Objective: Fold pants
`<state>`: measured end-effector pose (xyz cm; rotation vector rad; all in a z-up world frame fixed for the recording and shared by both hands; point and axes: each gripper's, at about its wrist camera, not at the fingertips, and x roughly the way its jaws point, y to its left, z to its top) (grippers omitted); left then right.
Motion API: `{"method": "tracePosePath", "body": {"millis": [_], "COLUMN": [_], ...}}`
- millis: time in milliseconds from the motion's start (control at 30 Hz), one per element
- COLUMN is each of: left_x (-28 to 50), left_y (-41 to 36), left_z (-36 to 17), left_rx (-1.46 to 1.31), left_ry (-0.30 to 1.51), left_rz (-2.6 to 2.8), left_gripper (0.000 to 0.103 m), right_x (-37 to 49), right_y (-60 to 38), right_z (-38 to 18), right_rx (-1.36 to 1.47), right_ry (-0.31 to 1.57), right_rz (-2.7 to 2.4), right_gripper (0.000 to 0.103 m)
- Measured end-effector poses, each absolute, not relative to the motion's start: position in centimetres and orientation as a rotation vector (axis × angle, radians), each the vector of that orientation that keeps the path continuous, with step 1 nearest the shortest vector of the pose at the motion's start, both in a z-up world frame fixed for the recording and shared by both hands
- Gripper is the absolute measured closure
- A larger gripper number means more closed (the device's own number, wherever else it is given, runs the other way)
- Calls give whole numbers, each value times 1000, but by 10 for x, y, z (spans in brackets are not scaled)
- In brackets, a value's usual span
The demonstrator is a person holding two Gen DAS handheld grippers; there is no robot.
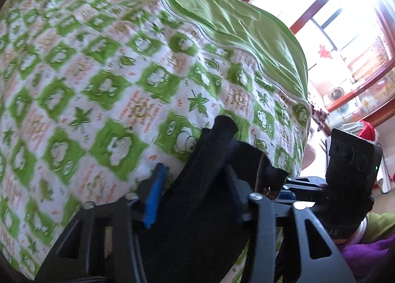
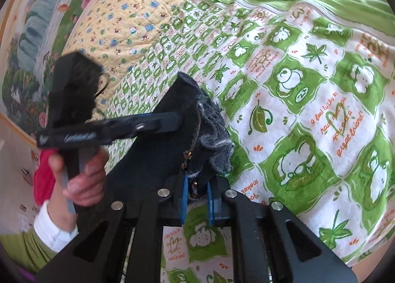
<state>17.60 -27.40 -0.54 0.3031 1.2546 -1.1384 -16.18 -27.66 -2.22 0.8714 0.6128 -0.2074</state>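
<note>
Pants (image 2: 158, 159), dark, soft and floppy with a fleecy lining, hang bunched above the bed (image 2: 308, 100), pinched at a thick edge by the nearly closed right gripper (image 2: 196, 199) while the half-open left gripper (image 1: 197, 184) straddles them, so thick hems look safest.

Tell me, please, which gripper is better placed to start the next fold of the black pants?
Probably the right gripper: its blue fingers are shut on the black pants near the zipper. In the left gripper, the cloth sits between fingers not clearly pressing it.
</note>
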Motion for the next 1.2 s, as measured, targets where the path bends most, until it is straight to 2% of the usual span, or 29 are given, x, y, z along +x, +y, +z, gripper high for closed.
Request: {"method": "tracePosePath", "body": {"millis": [33,67,167,267,600,933,1200], "left_x": [176,176,176,168,156,145,132], "left_y": [-277,-280,-284,-285,-250,-166,-99], "left_z": [-8,-10,-10,-6,38,84,87], "left_rx": [307,312,302,328,266,148,55], "left_ry": [1259,1256,1248,1199,1053,931,898], "left_rz": [-1147,-1151,-1173,-1174,-1164,-1090,-995], "left_gripper": [62,67,86,92,93,94,94], "right_x": [-162,-162,-162,-161,-153,-112,-73], "right_y": [-276,-277,-277,-274,-262,-218,-172], "right_z": [-22,-22,-22,-20,16,59,61], "right_rx": [869,868,860,846,772,663,613], "right_ry": [613,612,611,608,553,521,568], "right_rz": [-207,-207,-207,-207,-131,86,234], "right_gripper": [89,89,89,89,89,90,90]}}
